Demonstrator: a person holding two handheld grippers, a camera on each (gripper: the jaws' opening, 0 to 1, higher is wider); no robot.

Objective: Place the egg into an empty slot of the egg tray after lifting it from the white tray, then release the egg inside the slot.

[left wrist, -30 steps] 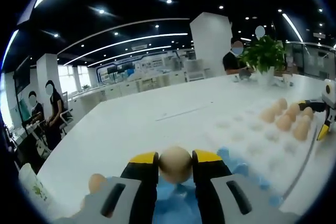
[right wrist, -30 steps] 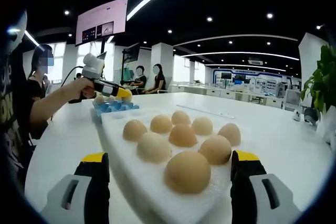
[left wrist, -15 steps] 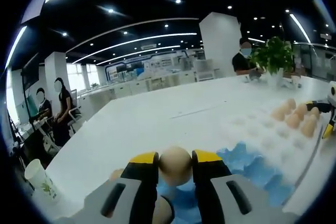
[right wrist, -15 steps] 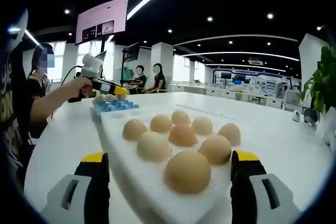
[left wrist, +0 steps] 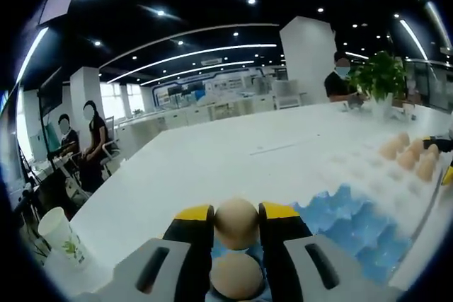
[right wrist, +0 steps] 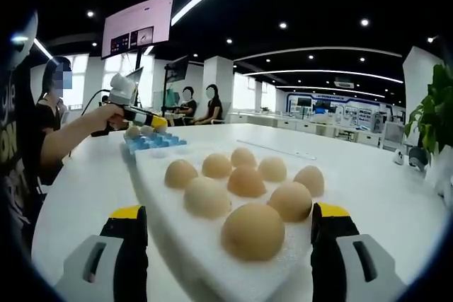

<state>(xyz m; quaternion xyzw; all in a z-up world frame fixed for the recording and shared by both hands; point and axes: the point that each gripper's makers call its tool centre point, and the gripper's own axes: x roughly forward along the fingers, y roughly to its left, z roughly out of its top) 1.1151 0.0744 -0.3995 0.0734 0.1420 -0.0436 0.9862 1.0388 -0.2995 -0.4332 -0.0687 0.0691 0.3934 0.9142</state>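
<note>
An egg held over the blue egg tray

The left gripper (left wrist: pixel 236 223) clamps an egg (left wrist: pixel 236 222) above the blue egg tray (left wrist: pixel 354 228), where another egg (left wrist: pixel 236 276) already sits. The right gripper (right wrist: pixel 230 235), jaws wide apart, frames the white tray (right wrist: pixel 177 228) holding eight eggs (right wrist: pixel 246 181) on the white table (left wrist: pixel 212 167).

Egg tray (right wrist: pixel 152 143) behind white tray (right wrist: pixel 212 252); both on table (right wrist: pixel 375 189).
</note>
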